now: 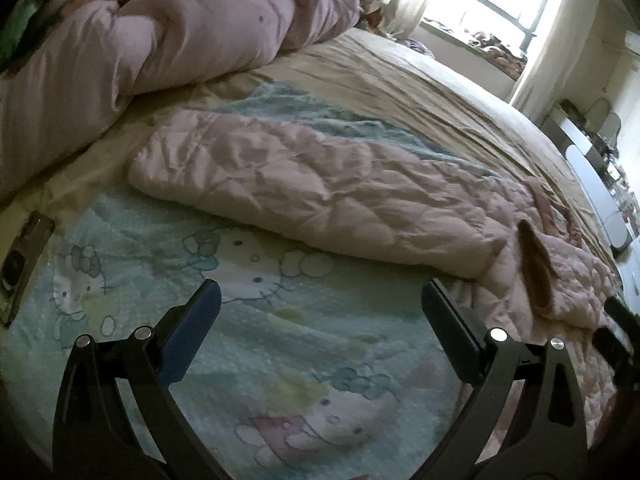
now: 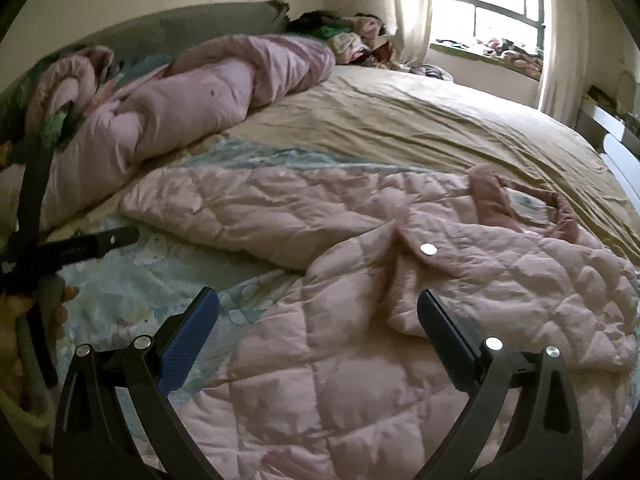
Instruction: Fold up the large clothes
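Note:
A pink quilted jacket (image 2: pixel 400 280) lies spread on the bed, its sleeve (image 1: pixel 320 196) stretched out to the left over a pale cartoon-print blanket (image 1: pixel 260 340). A snap button (image 2: pixel 428 249) shows on its front flap and the darker pink collar (image 2: pixel 520 204) lies at the far right. My left gripper (image 1: pixel 320 300) hovers open above the blanket, just short of the sleeve, holding nothing. My right gripper (image 2: pixel 318 308) hangs open over the jacket's body, empty. In the right wrist view the left gripper's handle (image 2: pixel 72 248) and a hand (image 2: pixel 36 308) show at the left edge.
A rolled pink duvet (image 2: pixel 180 100) lies along the headboard side. A beige sheet (image 2: pixel 400 120) covers the far half of the bed. A dark phone-like object (image 1: pixel 24 260) rests at the blanket's left edge. Clothes pile by the curtained window (image 2: pixel 488 12).

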`<state>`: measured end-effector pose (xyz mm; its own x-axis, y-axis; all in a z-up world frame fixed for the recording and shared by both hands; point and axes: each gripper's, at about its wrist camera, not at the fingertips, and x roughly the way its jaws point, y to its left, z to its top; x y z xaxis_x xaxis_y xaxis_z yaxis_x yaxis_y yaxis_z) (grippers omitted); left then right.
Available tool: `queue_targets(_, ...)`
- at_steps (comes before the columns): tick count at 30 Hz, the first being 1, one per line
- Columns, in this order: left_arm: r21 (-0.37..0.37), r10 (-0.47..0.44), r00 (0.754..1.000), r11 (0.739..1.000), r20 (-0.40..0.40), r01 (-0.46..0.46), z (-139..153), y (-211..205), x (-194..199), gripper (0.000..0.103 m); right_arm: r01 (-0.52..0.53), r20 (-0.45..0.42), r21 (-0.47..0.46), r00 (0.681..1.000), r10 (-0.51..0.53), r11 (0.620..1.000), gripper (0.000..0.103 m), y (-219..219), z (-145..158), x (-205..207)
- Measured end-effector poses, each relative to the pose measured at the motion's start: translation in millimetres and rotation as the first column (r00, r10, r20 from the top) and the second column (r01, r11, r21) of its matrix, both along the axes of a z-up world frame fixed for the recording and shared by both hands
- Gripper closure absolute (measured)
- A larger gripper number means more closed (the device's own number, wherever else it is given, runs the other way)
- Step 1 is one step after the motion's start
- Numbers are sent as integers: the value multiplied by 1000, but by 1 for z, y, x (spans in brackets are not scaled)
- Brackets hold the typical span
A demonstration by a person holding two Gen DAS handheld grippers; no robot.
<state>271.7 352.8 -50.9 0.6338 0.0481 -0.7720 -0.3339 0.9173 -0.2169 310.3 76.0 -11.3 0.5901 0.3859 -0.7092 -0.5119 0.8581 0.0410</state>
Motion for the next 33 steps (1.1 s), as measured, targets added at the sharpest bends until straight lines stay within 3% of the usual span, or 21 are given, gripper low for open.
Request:
queue_targets(8, -46, 40, 999, 998, -22, -41, -27, 31, 26, 9, -43, -42, -27, 998, 42, 999, 4, 26, -31, 6)
queue_targets(20, -146, 123, 991, 981, -45, -128, -70, 81, 75, 11, -20, -43, -45, 999, 18, 999, 4, 18, -49, 21)
queue_targets(26, -185, 179, 983, 966, -39, -183, -84, 98, 95, 32, 12, -45, -50, 999, -14, 999, 4, 3, -50, 26)
queue_targets(28, -192, 179, 983, 965, -28, -181, -81, 98, 99, 60, 25, -40, -55, 999, -27, 998, 4, -3, -50, 26)
queue_targets(30, -192, 147, 989, 970, -13, -146, -76, 93, 102, 81, 33, -35, -55, 999, -35, 998, 4, -9, -49, 25)
queue_targets(31, -150, 128, 992, 980, -3, -127, -68, 86, 102, 89, 43, -30, -57, 999, -44, 997, 4, -13, -48, 25)
queue_targets(33, -91, 106, 994, 991, 32, -103, -54, 75, 98, 94, 55, -26, -51, 998, -56, 997, 4, -21, -46, 24)
